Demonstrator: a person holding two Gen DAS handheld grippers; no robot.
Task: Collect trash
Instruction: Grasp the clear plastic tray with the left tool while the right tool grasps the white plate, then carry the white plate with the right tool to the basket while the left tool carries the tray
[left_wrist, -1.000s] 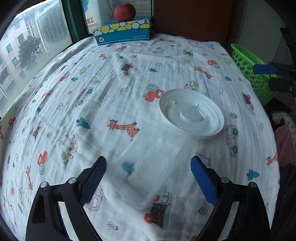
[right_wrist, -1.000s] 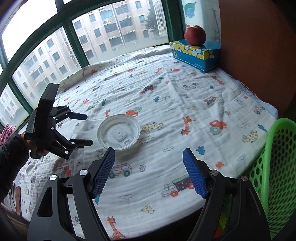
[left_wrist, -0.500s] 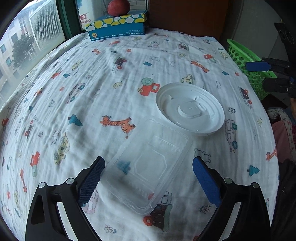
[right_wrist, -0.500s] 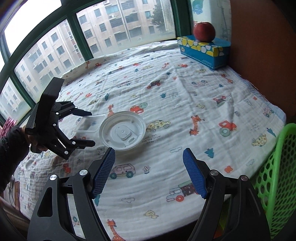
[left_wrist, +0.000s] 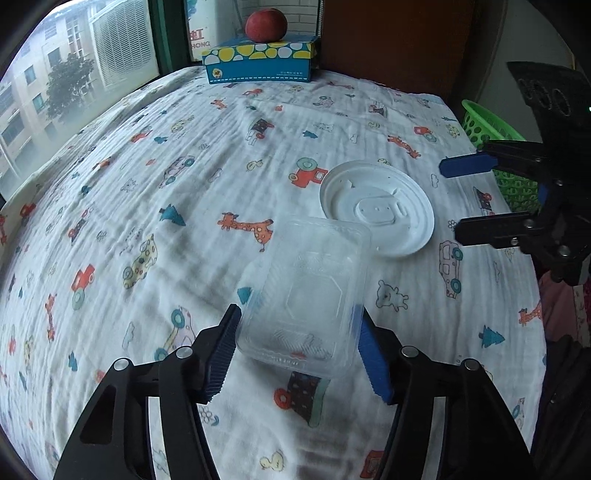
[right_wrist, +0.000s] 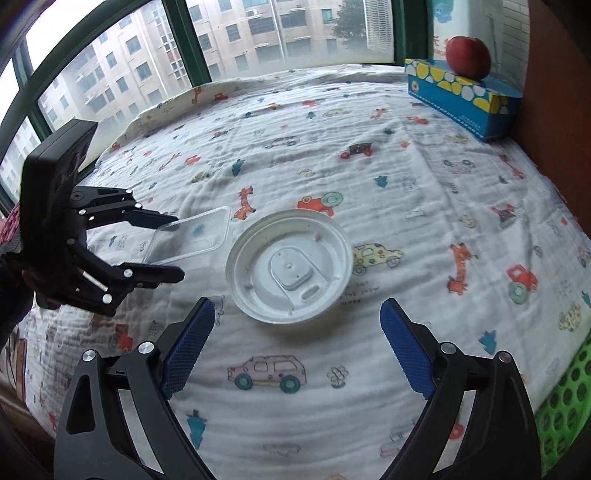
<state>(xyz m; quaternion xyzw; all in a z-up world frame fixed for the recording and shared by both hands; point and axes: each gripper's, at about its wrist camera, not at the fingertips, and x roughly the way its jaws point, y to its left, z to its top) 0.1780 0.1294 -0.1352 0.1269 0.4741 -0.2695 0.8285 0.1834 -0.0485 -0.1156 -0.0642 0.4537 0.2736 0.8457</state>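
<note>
My left gripper (left_wrist: 297, 332) is shut on a clear plastic container (left_wrist: 314, 284), its near end between the blue pads, far end tilted up off the cloth. The same container (right_wrist: 192, 236) shows in the right wrist view, held by the left gripper (right_wrist: 173, 247). A white round plastic lid (left_wrist: 376, 208) lies flat on the cloth just beyond it, also in the right wrist view (right_wrist: 290, 264). My right gripper (right_wrist: 295, 332) is open and empty, hovering just in front of the lid; it appears in the left wrist view (left_wrist: 454, 199) to the lid's right.
A green mesh basket (left_wrist: 491, 147) stands off the right edge of the patterned cloth (left_wrist: 147, 184), also seen in the right wrist view (right_wrist: 561, 402). A blue and yellow tissue box (right_wrist: 461, 96) with a red apple (right_wrist: 467, 57) on top sits at the far corner by the window.
My left gripper has closed on the clear container and tilted it up. My right gripper has moved closer to the white lid.
</note>
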